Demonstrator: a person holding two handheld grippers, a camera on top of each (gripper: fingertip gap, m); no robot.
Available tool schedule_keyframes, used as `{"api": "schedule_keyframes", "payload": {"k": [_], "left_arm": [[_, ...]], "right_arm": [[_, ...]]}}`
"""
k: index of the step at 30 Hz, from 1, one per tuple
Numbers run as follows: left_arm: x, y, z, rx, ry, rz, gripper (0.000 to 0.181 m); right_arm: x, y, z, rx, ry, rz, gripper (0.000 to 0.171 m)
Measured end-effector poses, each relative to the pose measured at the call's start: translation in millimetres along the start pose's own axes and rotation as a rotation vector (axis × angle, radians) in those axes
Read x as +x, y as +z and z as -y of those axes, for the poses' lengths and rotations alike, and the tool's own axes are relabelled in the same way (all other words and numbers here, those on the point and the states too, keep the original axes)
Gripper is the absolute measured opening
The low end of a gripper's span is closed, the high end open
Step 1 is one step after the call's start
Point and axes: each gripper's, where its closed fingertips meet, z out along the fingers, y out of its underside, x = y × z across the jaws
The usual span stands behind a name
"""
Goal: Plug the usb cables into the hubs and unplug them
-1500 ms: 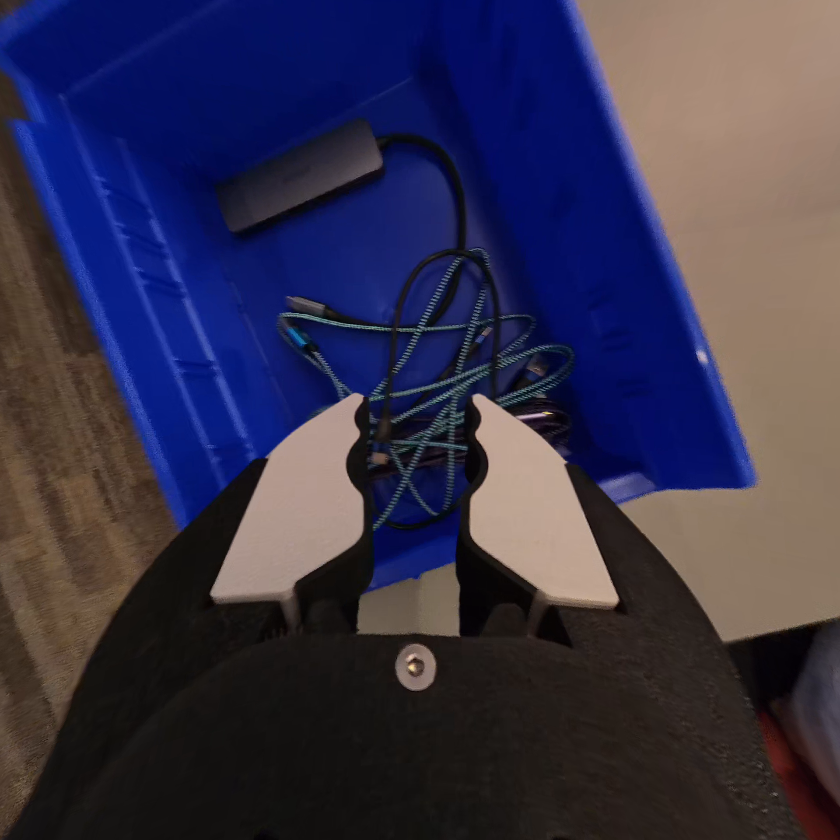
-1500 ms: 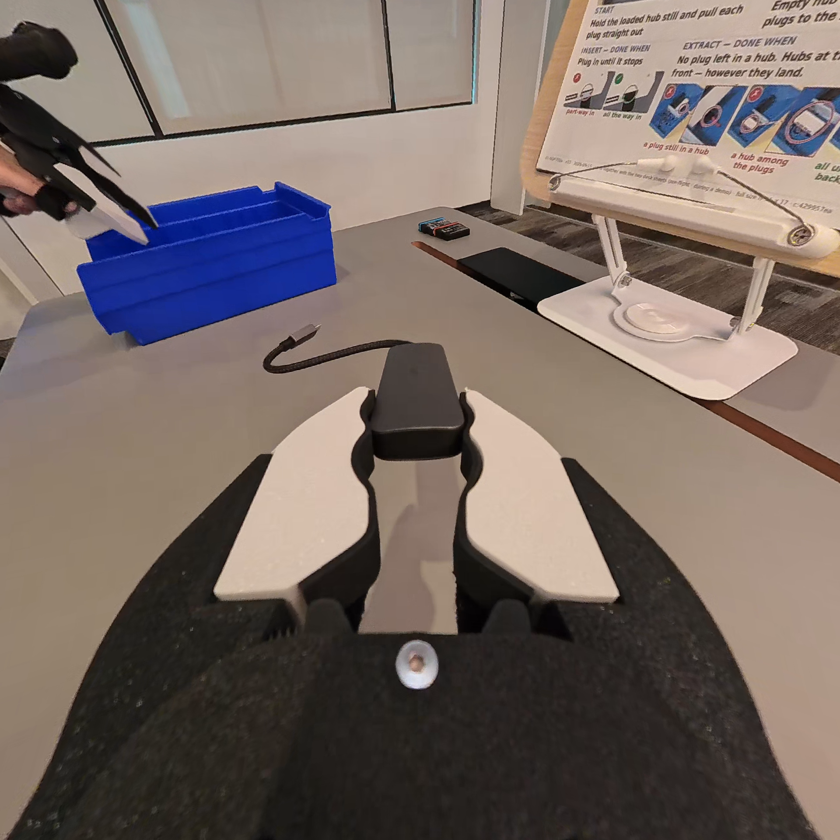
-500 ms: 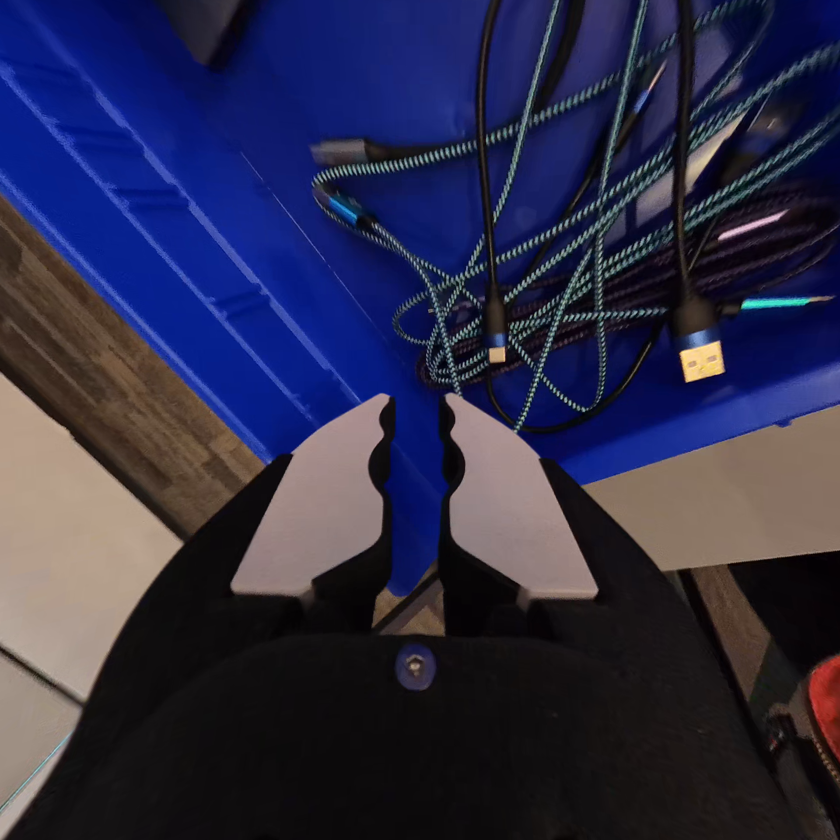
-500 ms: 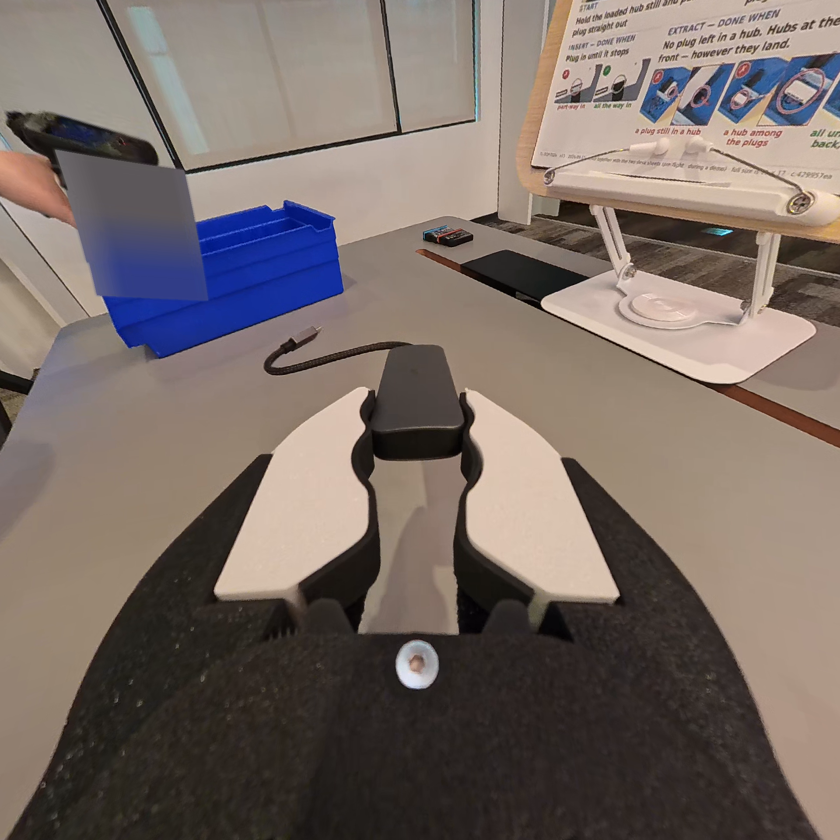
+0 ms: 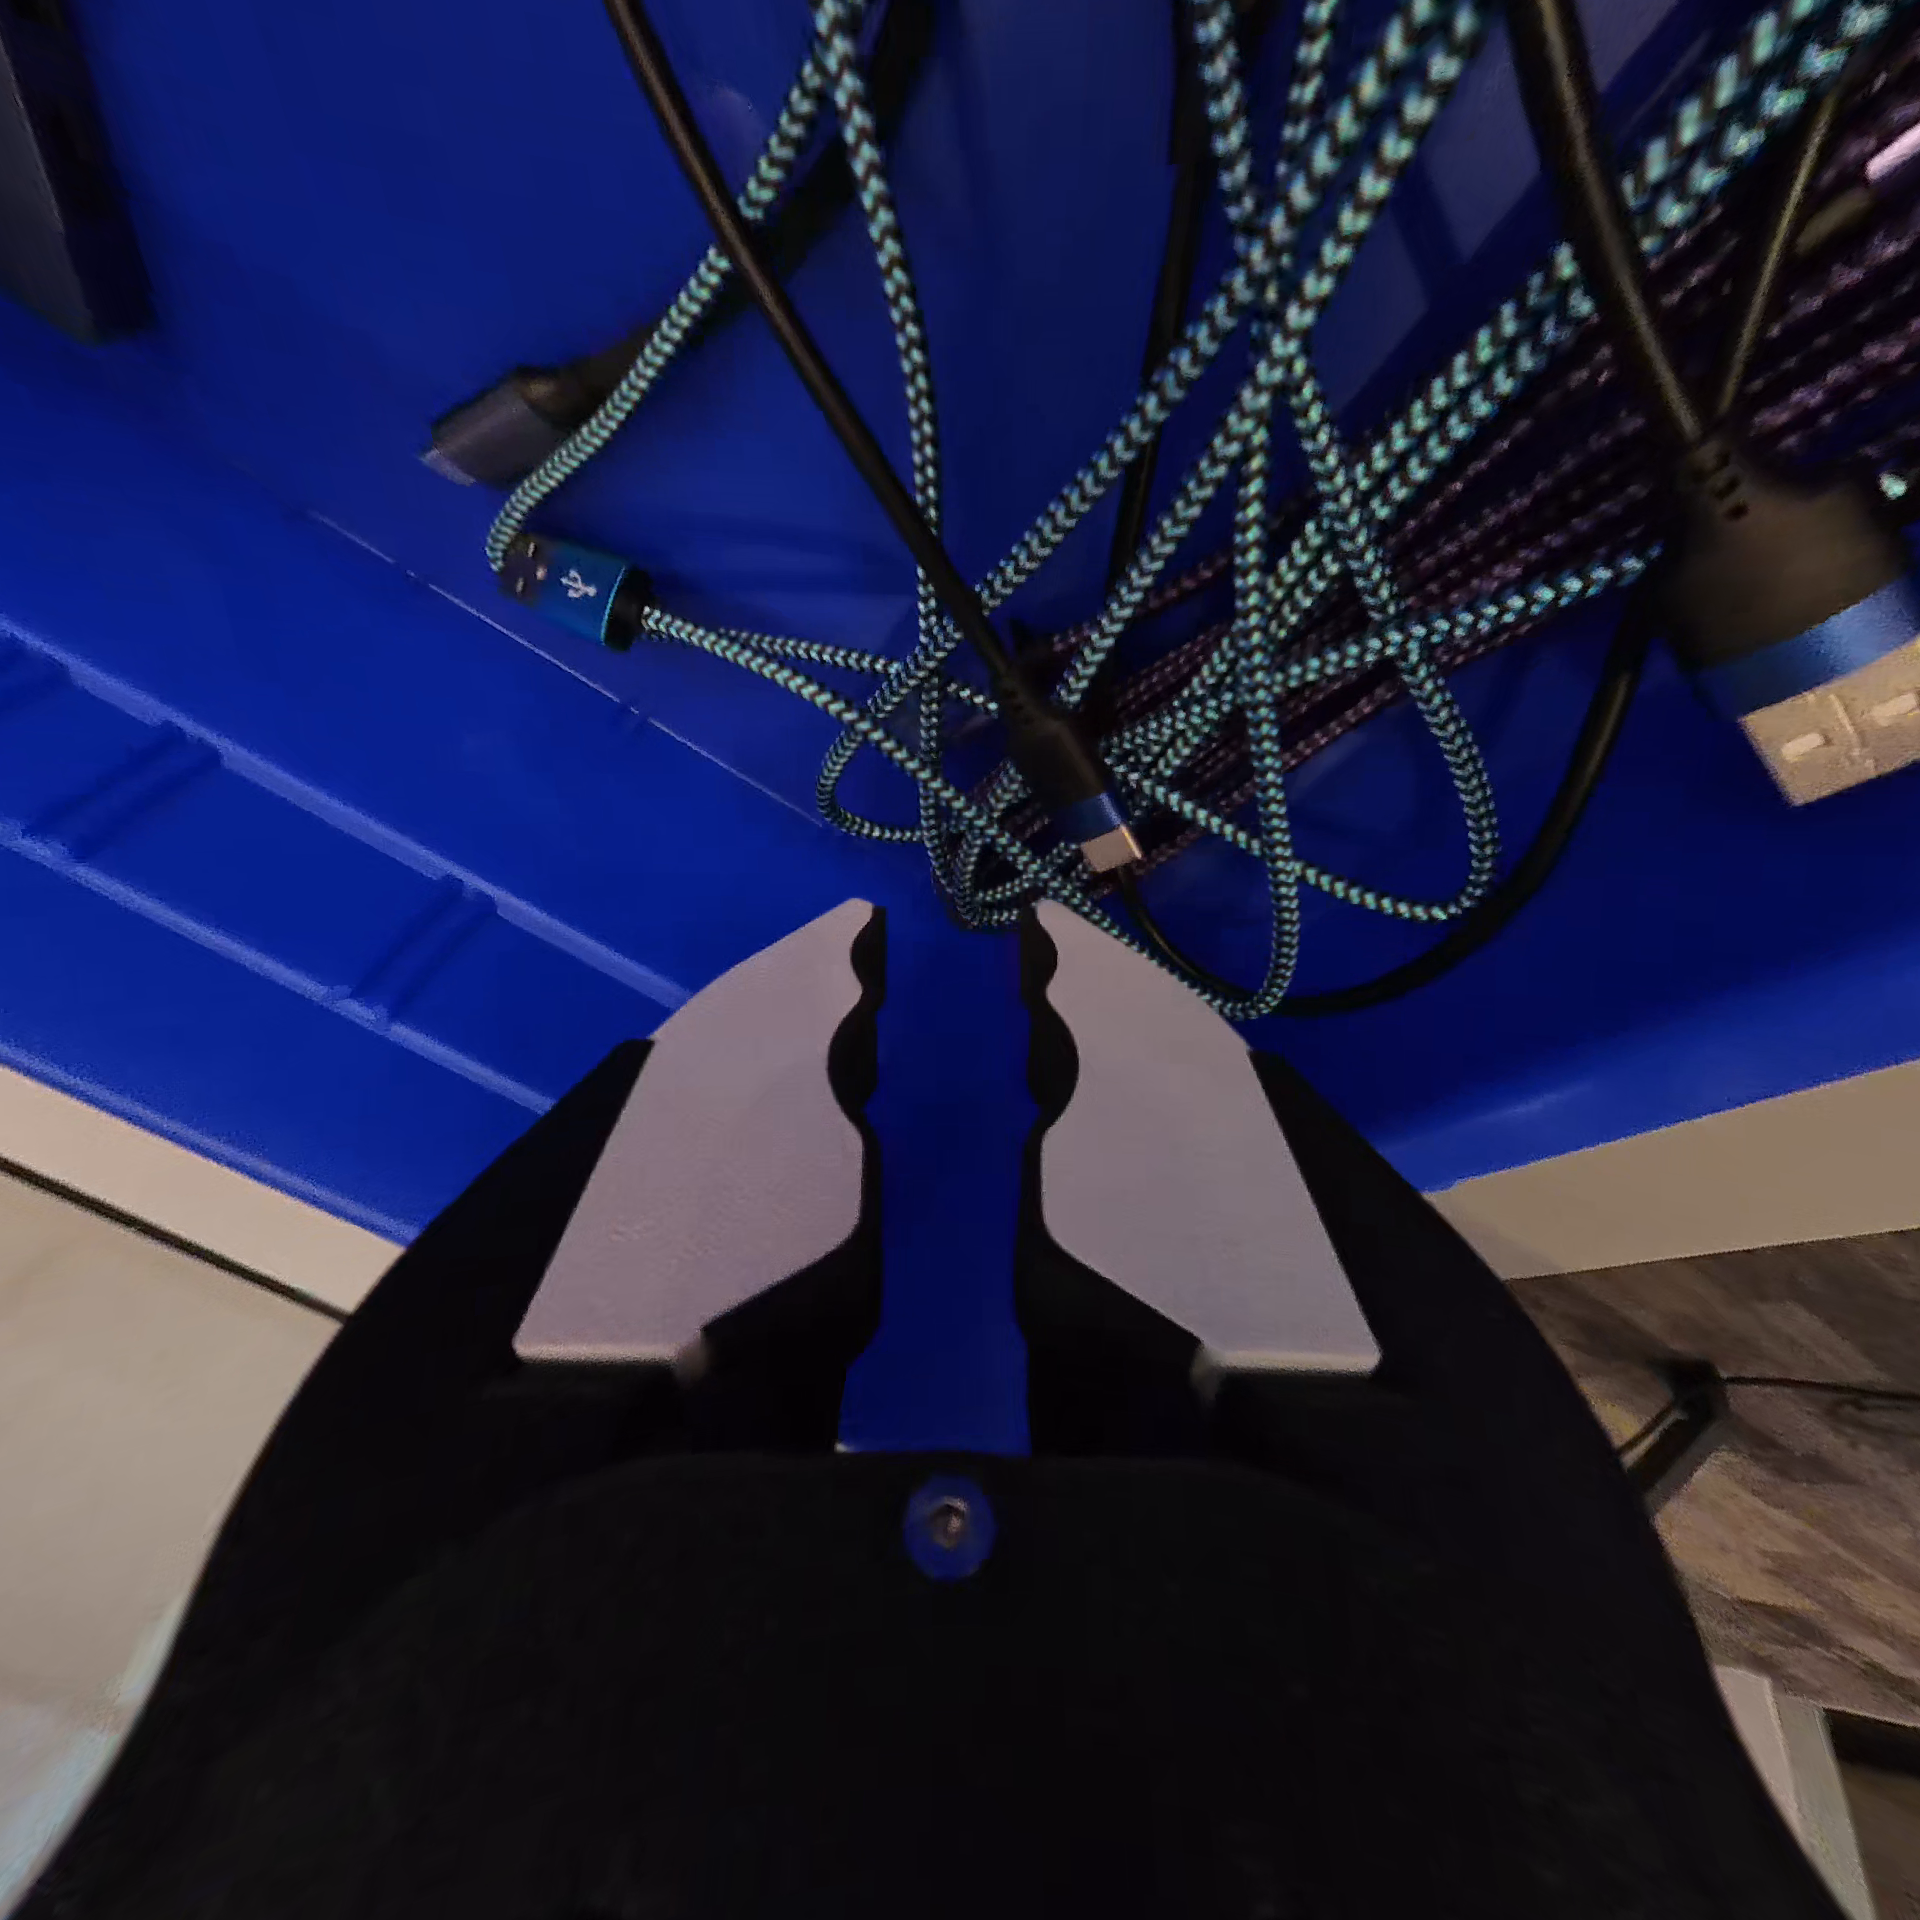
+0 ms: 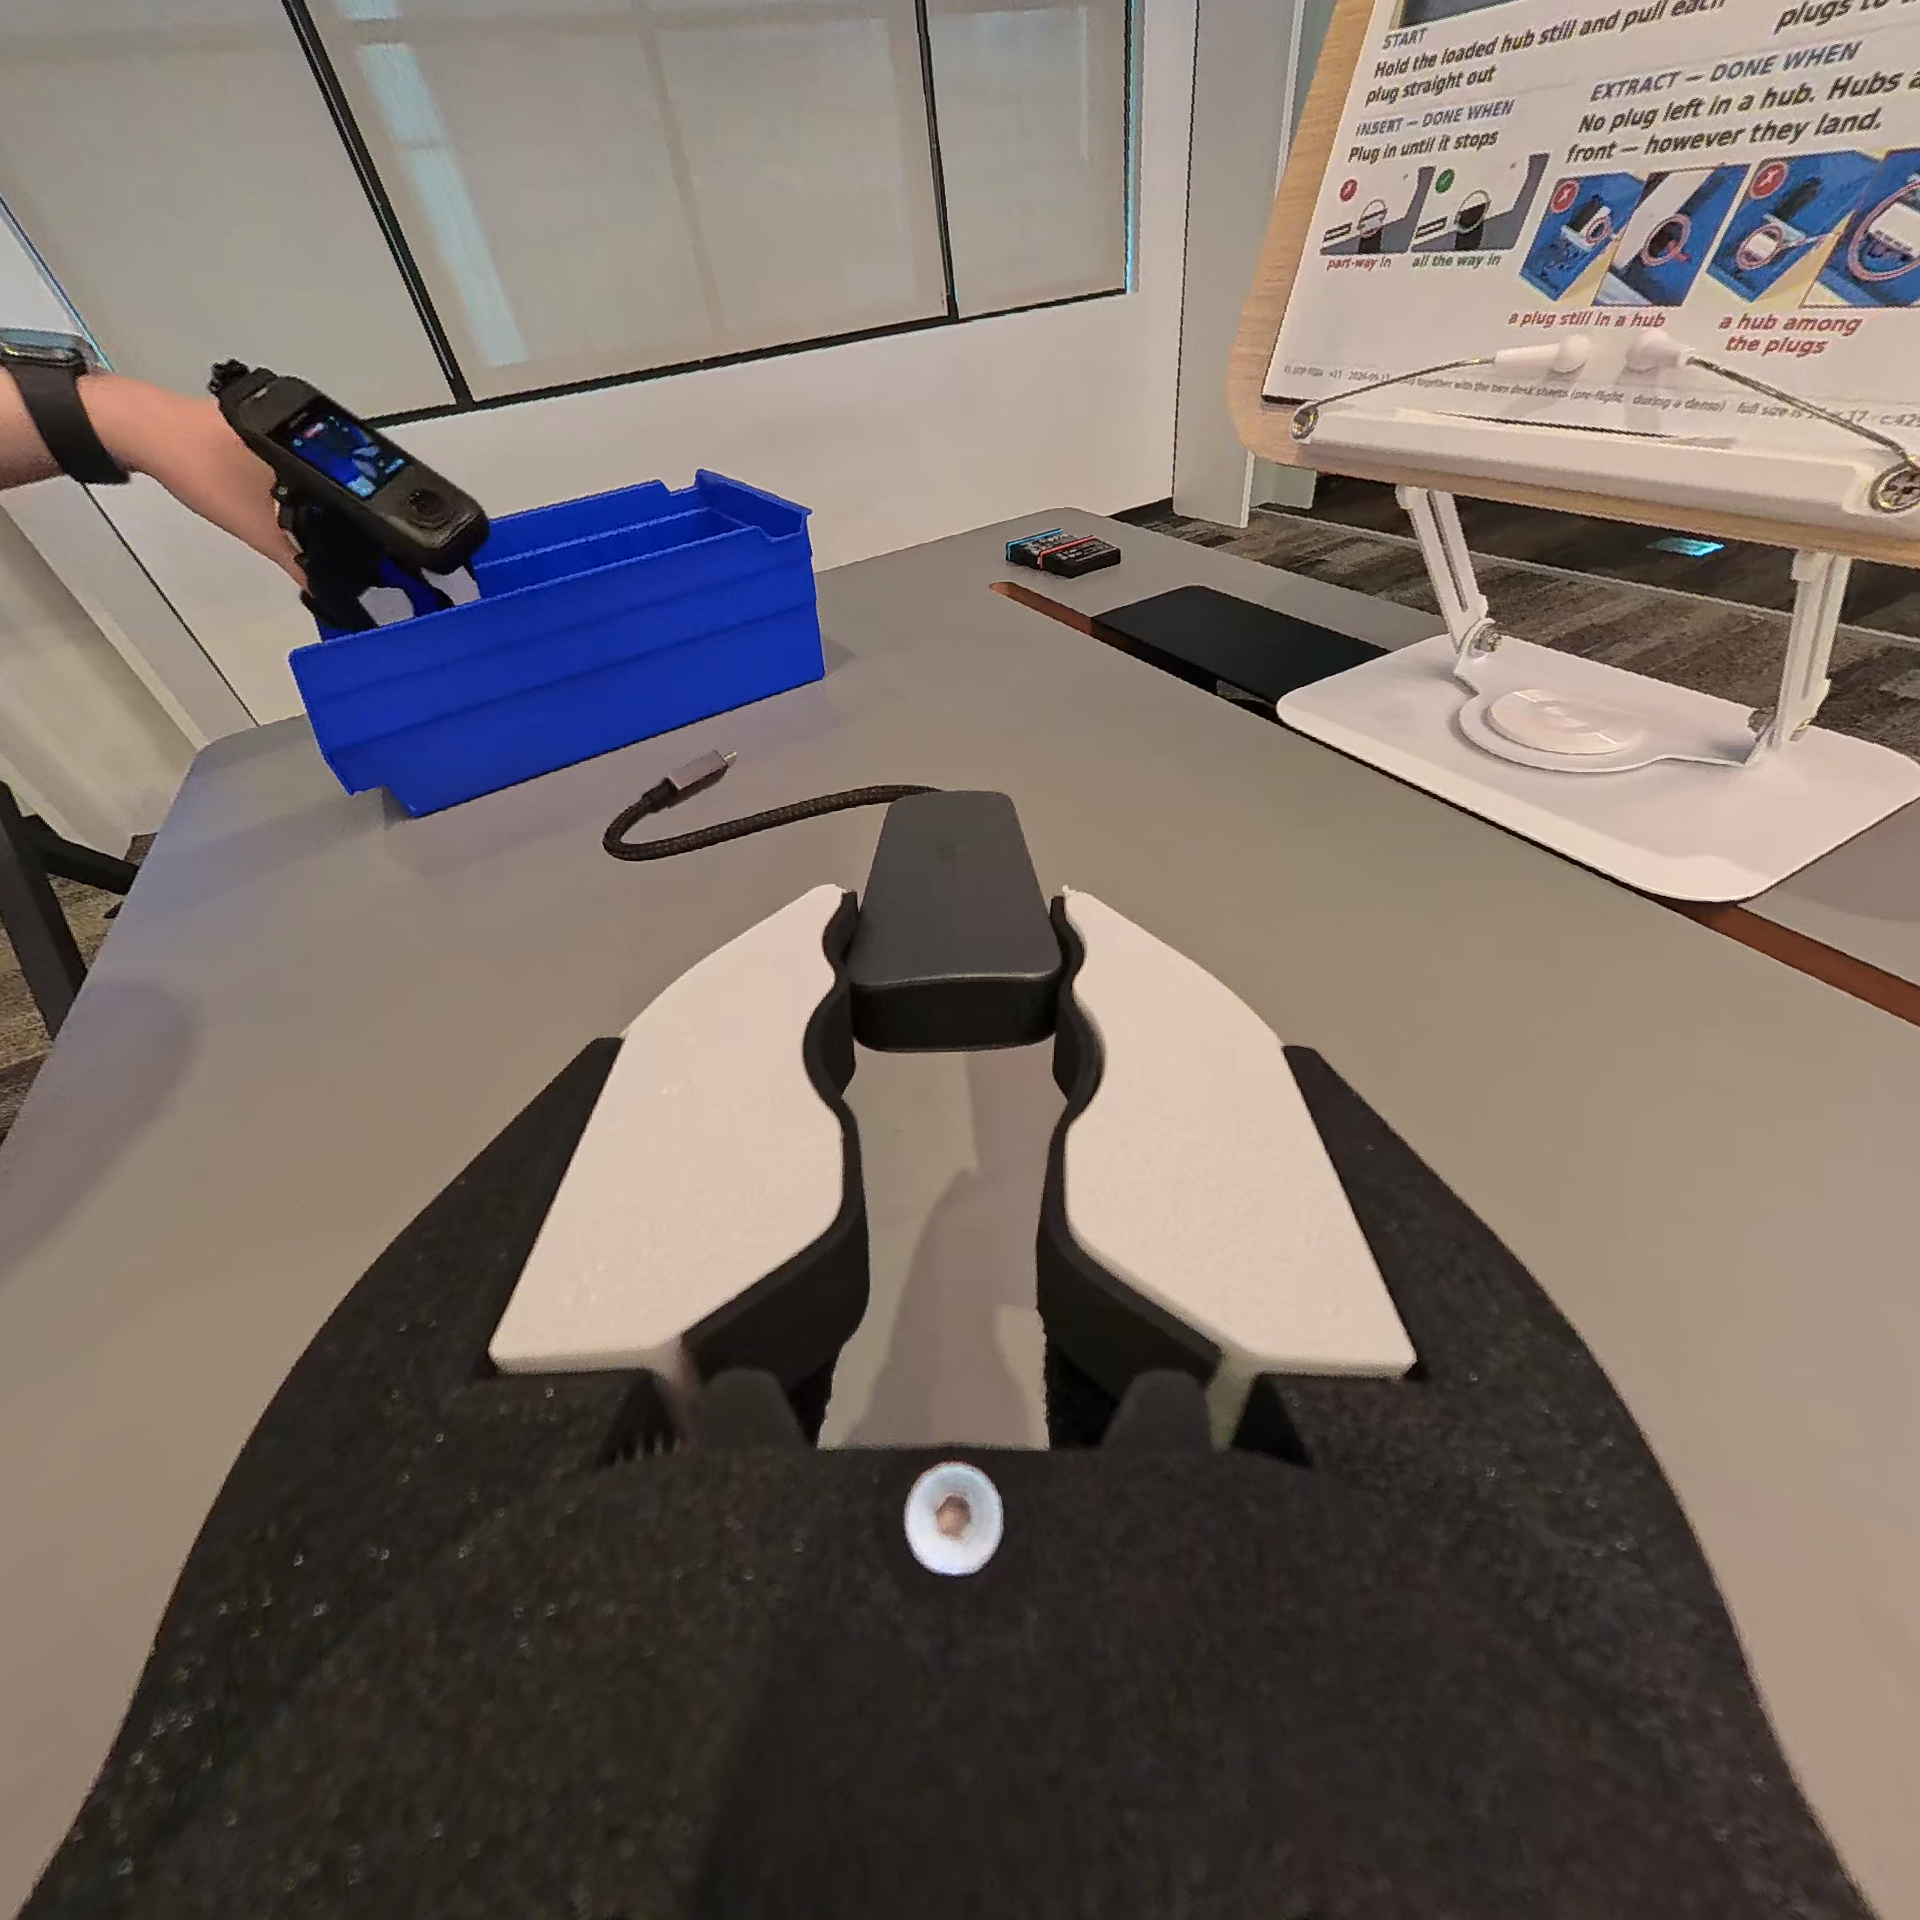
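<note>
My right tongs (image 6: pixel 951 935) are clamped on the hub (image 6: pixel 951 894), frame centre on the bench (image 6: pixel 416 1039). Left tongs (image 5: pixel 951 925), slightly apart and empty, sit just below the cable tangle (image 5: pixel 1195 727) in the blue bin (image 5: pixel 312 831). I'd grab one plug body, not a loop.

The left wrist view looked steeply down, close into the blue bin (image 5: pixel 312 831), cables (image 5: pixel 1195 623) filling its upper frame; the right wrist view faced low across the grey table (image 6: pixel 416 1039); both shared that bin (image 6: pixel 582 665), upper left there.
</note>
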Motion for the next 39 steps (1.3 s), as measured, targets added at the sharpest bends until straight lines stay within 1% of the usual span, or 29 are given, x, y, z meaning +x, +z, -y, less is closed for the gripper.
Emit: {"api": "schedule_keyframes", "payload": {"k": [3,6,7,11,14,16,19,23,26,28,31,33,35,36,39], "left_arm": [[1.0,-1.7,10.5,0.084,-0.057,-0.06,0.022],[-1.7,-6.9,27.2,0.193,-0.158,-0.131,0.021],[-2.0,-5.8,28.9,0.198,-0.161,-0.147,0.021],[-1.4,1.4,30.8,0.173,-0.043,-0.127,0.018],[-7.0,2.8,36.2,0.165,0.031,-0.065,0.018],[-6.2,4.6,38.0,0.158,0.049,-0.064,0.013],[-10.5,4.2,39.3,0.151,-0.006,-0.072,0.007],[-29.5,-7.9,34.8,0.17,-0.09,-0.048,0.008],[-38.0,-17.3,36.3,0.212,-0.242,-0.123,0.008],[-42.0,-18.1,34.7,0.208,-0.297,-0.143,0.008],[-55.4,-16.8,30.4,0.196,-0.327,-0.058,0.002],[-68.1,-21.8,40.4,0.252,-0.416,0.009,0.01],[-71.2,-30.6,62.6,0.363,-0.489,0.008,0.018],[-76.7,-32.0,67.6,0.375,-0.531,0.044,0.022],[-92.7,-25.4,73.1,0.344,-0.652,0.154,0.034]], "right_arm": [[0.5,-0.2,-0.9,-0.001,0.006,0.002,0.034],[-0.3,-0.2,-0.4,0.0,0.005,0.006,0.034],[-0.6,-0.2,-0.1,0.002,0.005,0.007,0.034],[0.1,-1.3,-0.9,0.001,0.009,0.005,0.034],[1.2,-1.7,-2.8,-0.003,0.017,0.006,0.034],[1.8,-1.6,-3.0,-0.004,0.018,0.004,0.034],[0.9,-1.8,-2.7,-0.004,0.016,0.008,0.034],[1.6,-1.9,-3.5,-0.008,0.017,0.005,0.034],[2.3,-2.3,-3.8,-0.008,0.021,0.004,0.034],[2.6,-3.3,-3.0,-0.006,0.017,0.001,0.034],[3.1,-4.9,-2.2,0.0,0.02,0.002,0.034],[3.8,-5.1,-2.9,-0.004,0.021,0.002,0.034],[3.9,-4.7,-3.3,-0.006,0.02,0.004,0.034],[3.3,-4.4,-3.3,-0.007,0.02,0.006,0.034],[1.2,-4.6,-2.0,-0.004,0.013,0.009,0.034]]}}
